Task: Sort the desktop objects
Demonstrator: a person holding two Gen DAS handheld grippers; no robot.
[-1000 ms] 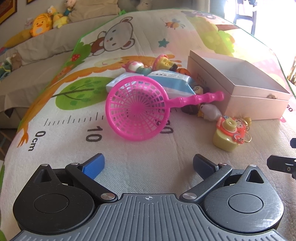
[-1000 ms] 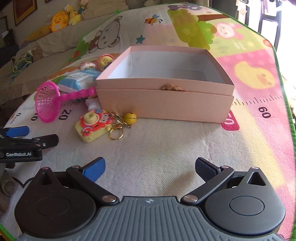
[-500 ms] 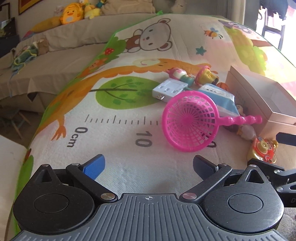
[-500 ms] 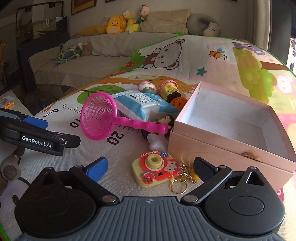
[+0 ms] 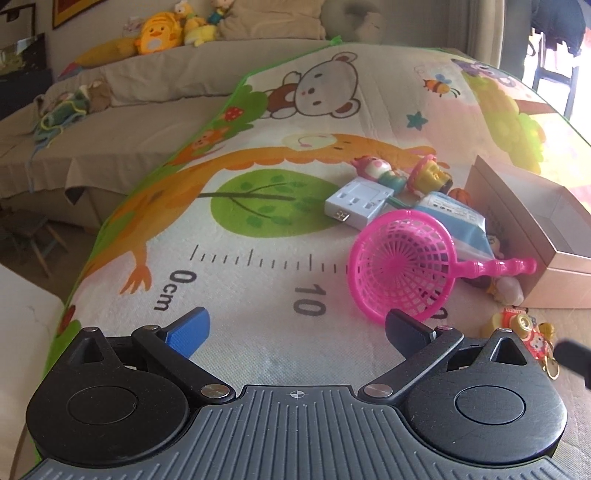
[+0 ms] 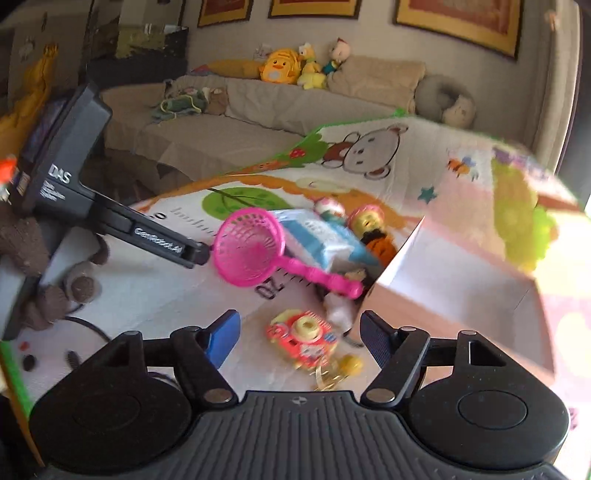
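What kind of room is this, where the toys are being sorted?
Most likely a home living room. A cloth-covered sofa lined with plush toys runs along the wall under framed pictures, and the work surface is a children's cartoon mat printed with a bear and a ruler.

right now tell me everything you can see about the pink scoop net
The pink scoop net looks like glossy moulded plastic: a round lattice basket with spokes radiating from its centre, plus a knobbly, bamboo-like handle. It lies tipped on its side on the play mat, basket mouth facing the left wrist camera, over the printed ruler. Its basket overlaps the blue-and-white packet behind it, and its handle points toward the pink box. Nothing grips it.
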